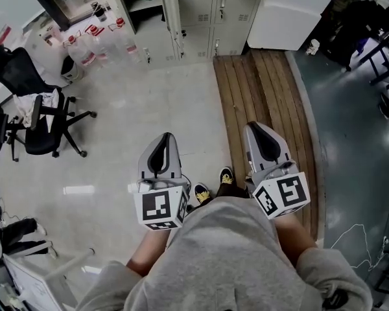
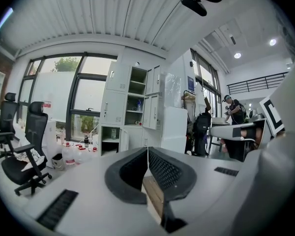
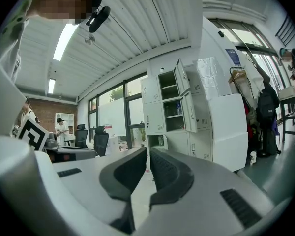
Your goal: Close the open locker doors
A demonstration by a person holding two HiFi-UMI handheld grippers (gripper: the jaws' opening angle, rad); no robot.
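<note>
Lockers (image 1: 196,5) dead ahead, well apart from both claws. Left claw (image 1: 163,141) and right claw (image 1: 259,131) are both pinched together, nothing in either. Open doors (image 3: 189,113) stand out toward me, long edges upright — hinged on their right side, I'd judge. Lower open door (image 1: 170,8) lines up nearer my left claw — walk up first, then push it leftward to shut.

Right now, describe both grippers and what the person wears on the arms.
The left gripper and right gripper match: light grey tapered shells with black textured jaw pads. Each carries a white cube printed with black square markers: left cube, right cube. The grey sweatshirt has its sleeves pushed up.
</note>
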